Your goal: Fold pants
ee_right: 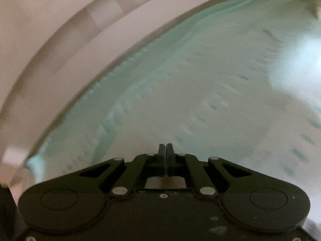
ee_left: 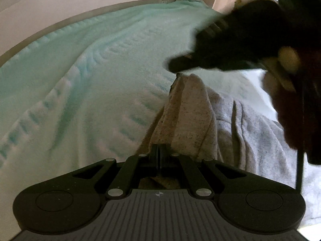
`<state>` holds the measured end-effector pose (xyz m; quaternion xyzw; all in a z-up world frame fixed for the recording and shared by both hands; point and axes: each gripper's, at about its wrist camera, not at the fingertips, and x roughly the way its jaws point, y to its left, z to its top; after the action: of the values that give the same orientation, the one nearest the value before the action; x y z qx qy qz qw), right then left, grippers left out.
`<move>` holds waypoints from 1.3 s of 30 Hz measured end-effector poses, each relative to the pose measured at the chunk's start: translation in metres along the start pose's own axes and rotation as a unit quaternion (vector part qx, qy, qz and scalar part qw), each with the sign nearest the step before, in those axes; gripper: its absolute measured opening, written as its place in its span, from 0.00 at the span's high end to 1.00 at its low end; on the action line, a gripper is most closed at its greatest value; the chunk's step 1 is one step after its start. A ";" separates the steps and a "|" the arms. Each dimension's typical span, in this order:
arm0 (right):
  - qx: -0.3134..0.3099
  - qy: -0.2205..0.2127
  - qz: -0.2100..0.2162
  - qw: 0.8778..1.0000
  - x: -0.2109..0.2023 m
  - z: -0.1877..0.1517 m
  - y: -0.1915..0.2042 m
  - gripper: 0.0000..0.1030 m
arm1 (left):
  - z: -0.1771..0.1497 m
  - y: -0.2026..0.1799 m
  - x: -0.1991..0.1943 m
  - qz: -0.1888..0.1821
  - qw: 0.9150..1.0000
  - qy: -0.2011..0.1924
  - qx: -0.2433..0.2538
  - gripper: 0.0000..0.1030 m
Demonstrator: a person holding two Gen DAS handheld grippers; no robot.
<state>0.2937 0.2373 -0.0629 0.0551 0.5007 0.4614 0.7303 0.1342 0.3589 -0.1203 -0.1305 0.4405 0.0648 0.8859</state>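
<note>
While the left gripper (ee_left: 159, 150) pinched a fold of the grey pants (ee_left: 200, 118) just ahead, the fold looked only begun; beyond, the right gripper (ee_right: 166, 149) was pressed together on nothing over the green blanket (ee_right: 200, 80).

- Heather-grey sweatpants of soft, speckled knit fabric (ee_left: 230, 124), seen from the left wrist view only.
- Lying rumpled on a mint-green textured bedspread (ee_left: 90, 80), towards the right side of that view.
- One fold lifted into an upright ridge, paler and beige-tinted, tapering to a peak near the middle of the view.
- Lower end of that ridge running in between closed black gripper fingers.
- Remainder spread lower to the right, creased in long wrinkles.
</note>
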 end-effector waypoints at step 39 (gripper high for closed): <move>-0.074 0.069 0.057 0.993 0.008 0.017 0.017 0.84 | -0.008 -0.010 -0.014 0.002 1.000 -0.009 0.022 0.98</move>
<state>0.2970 0.2593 -0.0511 -0.0028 0.5101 0.5405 0.6691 0.1220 0.3470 -0.1120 -0.1093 0.4340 0.0577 0.8924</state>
